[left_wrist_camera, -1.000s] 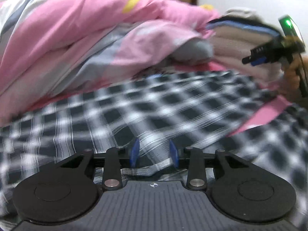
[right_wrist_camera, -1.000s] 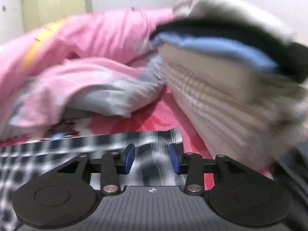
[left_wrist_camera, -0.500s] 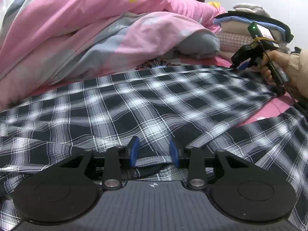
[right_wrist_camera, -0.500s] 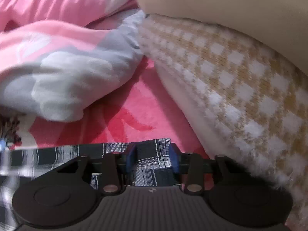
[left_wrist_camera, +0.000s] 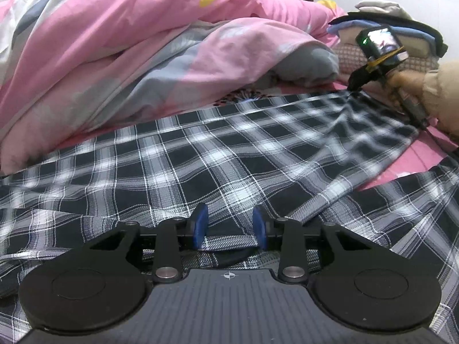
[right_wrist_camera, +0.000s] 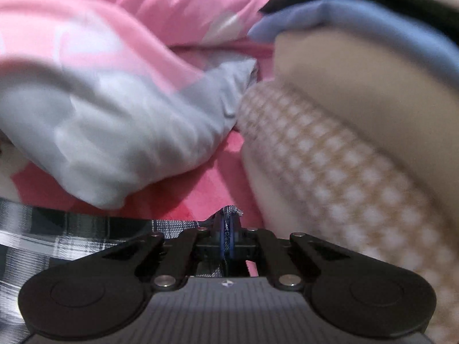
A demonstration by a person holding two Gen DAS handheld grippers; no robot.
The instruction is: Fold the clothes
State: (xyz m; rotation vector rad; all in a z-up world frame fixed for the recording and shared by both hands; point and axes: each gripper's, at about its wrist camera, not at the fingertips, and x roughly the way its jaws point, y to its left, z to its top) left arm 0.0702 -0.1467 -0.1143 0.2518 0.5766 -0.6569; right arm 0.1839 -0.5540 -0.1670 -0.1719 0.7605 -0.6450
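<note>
A black-and-white plaid shirt [left_wrist_camera: 218,157] lies spread over the pink bed. My left gripper [left_wrist_camera: 229,226] sits low over its near part, open, with a folded grey plaid strip lying between the blue pads. In the right wrist view my right gripper [right_wrist_camera: 226,229] is shut on the plaid shirt's [right_wrist_camera: 66,238] far edge, a bit of fabric poking up between the pads. The left wrist view shows that right gripper [left_wrist_camera: 355,81] at the shirt's far right corner, held by a hand [left_wrist_camera: 407,86] in a beige sleeve.
A bunched pink and grey duvet [left_wrist_camera: 149,57] fills the back and left of the bed. A stack of folded clothes [left_wrist_camera: 401,43] stands at the far right, close in front of the right gripper [right_wrist_camera: 344,143]. Pink sheet [left_wrist_camera: 413,157] shows at the right.
My right gripper has closed on the shirt's far edge; it was open half a second ago. The far right of the shirt is moving. The left gripper stays put and open.
</note>
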